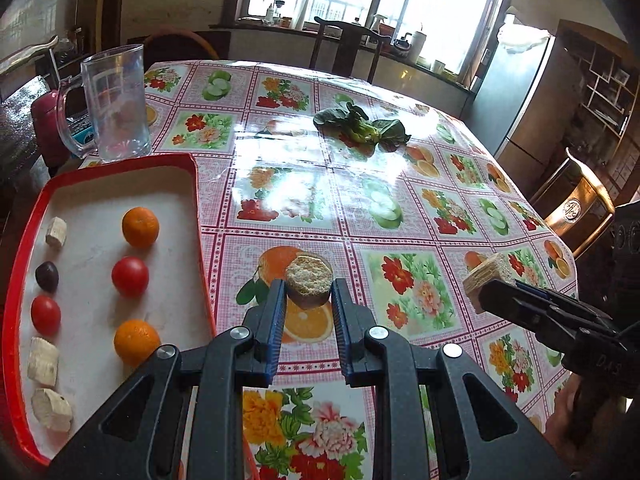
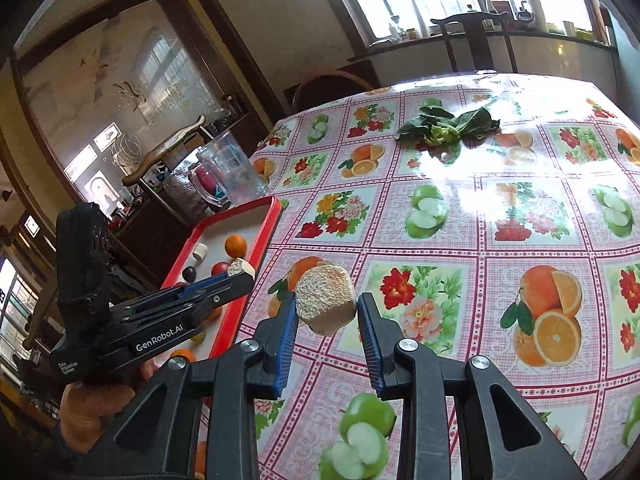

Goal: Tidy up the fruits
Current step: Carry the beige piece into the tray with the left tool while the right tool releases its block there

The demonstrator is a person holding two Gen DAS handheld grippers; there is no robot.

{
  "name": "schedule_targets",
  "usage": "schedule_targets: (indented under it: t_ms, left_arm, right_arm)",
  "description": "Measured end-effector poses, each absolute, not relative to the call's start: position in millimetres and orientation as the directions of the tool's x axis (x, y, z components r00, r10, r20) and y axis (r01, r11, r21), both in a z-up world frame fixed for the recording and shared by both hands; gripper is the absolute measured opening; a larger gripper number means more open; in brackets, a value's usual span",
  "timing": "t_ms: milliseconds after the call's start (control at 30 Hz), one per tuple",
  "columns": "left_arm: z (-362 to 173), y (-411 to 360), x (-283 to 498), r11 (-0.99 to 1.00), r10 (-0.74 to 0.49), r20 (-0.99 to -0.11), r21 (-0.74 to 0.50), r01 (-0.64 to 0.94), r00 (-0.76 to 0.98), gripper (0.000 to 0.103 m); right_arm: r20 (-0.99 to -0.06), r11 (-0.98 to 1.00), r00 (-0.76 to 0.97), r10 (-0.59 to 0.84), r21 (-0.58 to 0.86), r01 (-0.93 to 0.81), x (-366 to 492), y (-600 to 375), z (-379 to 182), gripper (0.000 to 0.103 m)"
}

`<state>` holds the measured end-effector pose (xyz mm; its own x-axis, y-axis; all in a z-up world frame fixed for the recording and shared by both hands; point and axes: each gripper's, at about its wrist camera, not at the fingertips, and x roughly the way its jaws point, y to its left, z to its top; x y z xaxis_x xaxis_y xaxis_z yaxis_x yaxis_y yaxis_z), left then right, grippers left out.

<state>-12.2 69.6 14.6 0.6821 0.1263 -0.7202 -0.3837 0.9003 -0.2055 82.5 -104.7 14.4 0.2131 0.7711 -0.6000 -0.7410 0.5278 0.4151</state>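
My left gripper [image 1: 309, 292] is shut on a pale cut chunk [image 1: 309, 282], held above the table just right of the red tray [image 1: 202, 216]. My right gripper [image 2: 327, 307] is shut on a second pale chunk [image 2: 326, 304], held above the table; it also shows in the left wrist view [image 1: 486, 280]. The tray holds two oranges [image 1: 140, 227], two tomatoes [image 1: 130, 276], a dark plum [image 1: 47, 276] and three pale chunks [image 1: 43, 361]. In the right wrist view the left gripper [image 2: 240, 270] sits at the tray's [image 2: 276, 216] right rim.
A clear plastic jug [image 1: 116, 108] stands behind the tray. A leafy green vegetable [image 1: 366, 126] lies at the far middle of the flowered tablecloth [image 1: 420, 208]. Chairs stand at the far side [image 1: 348, 46] and at the right [image 1: 576, 208].
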Motion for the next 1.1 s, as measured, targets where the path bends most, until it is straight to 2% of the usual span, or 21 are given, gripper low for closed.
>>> schedule_targets:
  t_ms: [567,1100]
  left_arm:
    - [11.5,81.0,-87.1,0.878,0.214,-0.72,-0.155,-0.453,0.66,0.02]
    - [11.1,98.4,-125.0,0.846,0.277,-0.71,-0.139,-0.515,0.648,0.02]
  right_arm:
    - [-0.611,0.428,0.11,0.784,0.404,-0.808,20.8,-67.6,11.1,0.031]
    - [-0.627,0.349,0.027,0.779,0.397,-0.849,-15.3,-37.7,5.1,0.031]
